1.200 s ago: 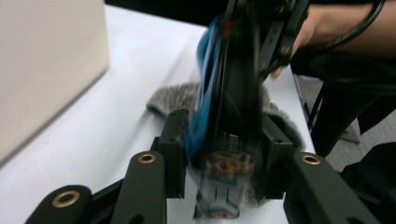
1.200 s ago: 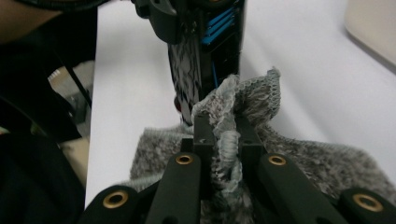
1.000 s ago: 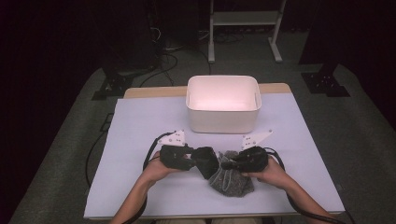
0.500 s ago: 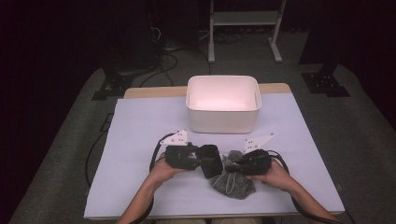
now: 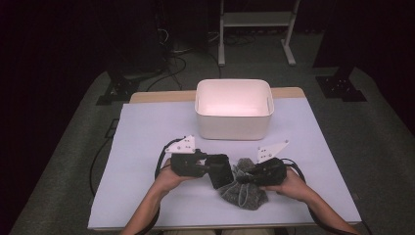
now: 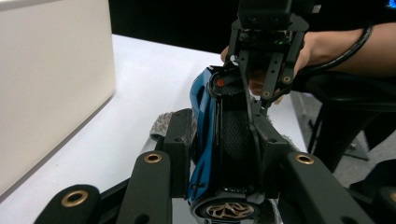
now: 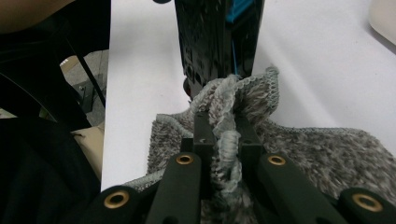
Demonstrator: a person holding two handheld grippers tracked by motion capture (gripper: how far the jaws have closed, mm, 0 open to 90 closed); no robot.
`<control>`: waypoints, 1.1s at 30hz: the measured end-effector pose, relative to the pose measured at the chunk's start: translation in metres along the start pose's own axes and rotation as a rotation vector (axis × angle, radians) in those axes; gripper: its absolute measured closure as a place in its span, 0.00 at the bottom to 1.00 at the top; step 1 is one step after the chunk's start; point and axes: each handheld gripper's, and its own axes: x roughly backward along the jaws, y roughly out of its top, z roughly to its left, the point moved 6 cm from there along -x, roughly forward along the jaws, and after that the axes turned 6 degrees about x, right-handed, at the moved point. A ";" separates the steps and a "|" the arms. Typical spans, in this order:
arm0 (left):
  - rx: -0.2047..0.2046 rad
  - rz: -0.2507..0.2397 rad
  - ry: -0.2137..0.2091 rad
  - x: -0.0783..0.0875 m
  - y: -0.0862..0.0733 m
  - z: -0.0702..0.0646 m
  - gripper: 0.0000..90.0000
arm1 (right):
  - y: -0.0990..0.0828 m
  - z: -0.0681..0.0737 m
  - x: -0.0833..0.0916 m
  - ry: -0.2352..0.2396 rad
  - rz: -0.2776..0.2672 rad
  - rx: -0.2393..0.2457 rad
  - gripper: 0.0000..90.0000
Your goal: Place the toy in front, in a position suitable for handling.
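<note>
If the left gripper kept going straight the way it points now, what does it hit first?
Most likely the right gripper. The left gripper, shut on a blue-and-black toy car, points across the table at it, close ahead over the grey knitted pouch. Depth is hard to judge; the gap looks small.

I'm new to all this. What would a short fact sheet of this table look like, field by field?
Table: white-covered table
Container: white bin at the far middle, nothing seen inside
Left gripper: jaws just closed, shut on a blue and black toy car
Right gripper: shut on a bunched fold of grey knitted cloth
Position: toy car meets the cloth's edge, both in front of the bin
Hands: one on each gripper, near the table's front edge
</note>
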 end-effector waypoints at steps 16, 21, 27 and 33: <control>0.041 -0.064 0.042 0.023 0.006 0.013 0.73 | -0.014 0.004 -0.012 0.012 0.082 0.004 0.92; 0.045 -0.074 0.065 0.028 0.006 0.017 0.73 | -0.016 0.002 -0.014 0.002 0.097 0.003 0.92; 0.047 -0.059 0.074 0.024 0.005 0.018 0.75 | -0.012 0.005 -0.019 0.027 0.074 -0.006 0.92; 0.058 -0.067 0.076 0.014 0.003 0.017 0.76 | -0.002 0.010 -0.031 0.048 0.073 0.019 0.92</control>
